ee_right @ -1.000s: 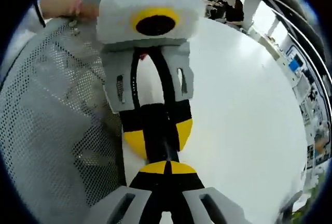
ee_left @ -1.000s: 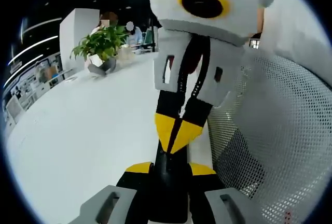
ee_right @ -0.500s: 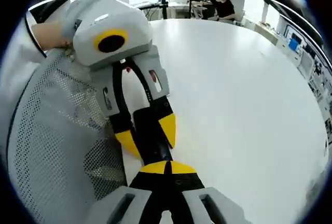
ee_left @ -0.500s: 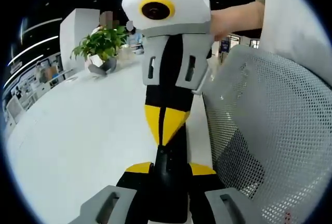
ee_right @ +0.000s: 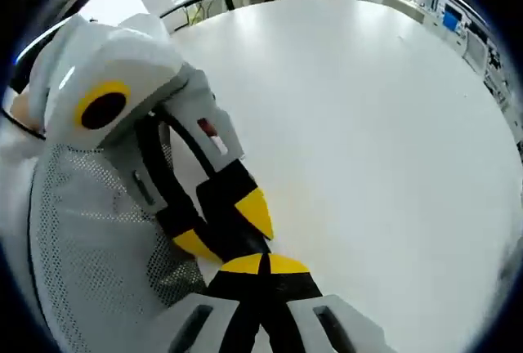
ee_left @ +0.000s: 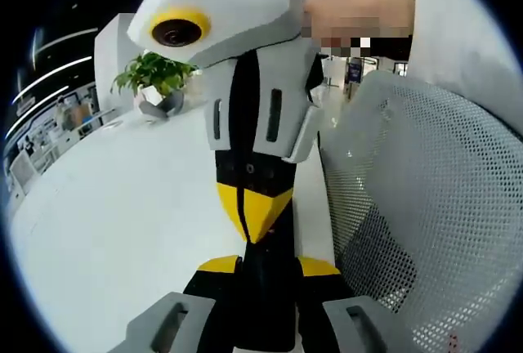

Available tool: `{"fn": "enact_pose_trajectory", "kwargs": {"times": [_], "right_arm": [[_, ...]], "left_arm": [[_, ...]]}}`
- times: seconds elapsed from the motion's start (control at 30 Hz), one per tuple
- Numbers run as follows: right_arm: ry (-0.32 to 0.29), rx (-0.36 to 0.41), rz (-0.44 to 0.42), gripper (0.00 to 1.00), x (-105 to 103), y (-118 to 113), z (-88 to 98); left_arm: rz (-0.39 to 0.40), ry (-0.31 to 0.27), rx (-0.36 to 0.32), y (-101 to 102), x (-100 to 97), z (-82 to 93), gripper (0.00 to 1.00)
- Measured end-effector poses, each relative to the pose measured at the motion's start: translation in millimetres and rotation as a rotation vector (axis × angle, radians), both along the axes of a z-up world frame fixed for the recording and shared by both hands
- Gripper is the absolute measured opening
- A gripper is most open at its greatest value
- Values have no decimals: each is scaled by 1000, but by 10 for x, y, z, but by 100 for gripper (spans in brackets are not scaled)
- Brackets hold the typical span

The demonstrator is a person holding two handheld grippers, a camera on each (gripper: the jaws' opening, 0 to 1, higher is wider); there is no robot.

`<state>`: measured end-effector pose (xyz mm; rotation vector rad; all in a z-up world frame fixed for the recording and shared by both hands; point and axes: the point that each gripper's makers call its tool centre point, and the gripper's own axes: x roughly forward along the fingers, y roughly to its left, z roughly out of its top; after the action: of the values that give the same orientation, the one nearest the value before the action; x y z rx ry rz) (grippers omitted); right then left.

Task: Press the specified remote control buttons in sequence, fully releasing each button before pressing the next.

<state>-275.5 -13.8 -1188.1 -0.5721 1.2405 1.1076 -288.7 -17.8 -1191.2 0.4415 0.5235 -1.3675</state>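
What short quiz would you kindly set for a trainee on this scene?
1. True or false: the right tongs are wide open.
2. Which tool grips the black remote? A. left tongs B. right tongs C. a bare hand
3. Fill in: at the far end of the white table stands a potted ___.
Key: 1 false, they are shut; 2 A; 3 plant.

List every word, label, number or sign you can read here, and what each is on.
None can be read.
Remote: dark, no button markings visible.
Screens beyond the table: too small and blurred.
Left claw, right claw: no lettering.
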Motion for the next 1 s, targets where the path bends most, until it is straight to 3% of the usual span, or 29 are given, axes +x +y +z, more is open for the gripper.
{"fn": "enact_pose_trajectory", "kwargs": {"times": [0.33, 0.5, 0.57, 0.67, 0.8, 1.0], "right_arm": [[-87, -77, 2, 0, 8, -5, -16], [-92, 43, 36, 0, 23, -1, 5], [-114, 87, 113, 0, -32, 30, 47], [-115, 153, 108, 0, -120, 131, 149], [-114, 101, 151, 0, -221, 77, 38], [-147, 107, 167, 0, -206, 86, 47]], "left_arm": [[9, 2, -1, -4, 3, -7, 25], [9, 2, -3, -6, 4, -9, 25], [10, 4, -5, -7, 3, -9, 25], [12, 6, -11, -6, 5, -10, 25], [12, 9, -15, -7, 4, -9, 25], [15, 12, -19, -7, -1, -5, 25]]}}
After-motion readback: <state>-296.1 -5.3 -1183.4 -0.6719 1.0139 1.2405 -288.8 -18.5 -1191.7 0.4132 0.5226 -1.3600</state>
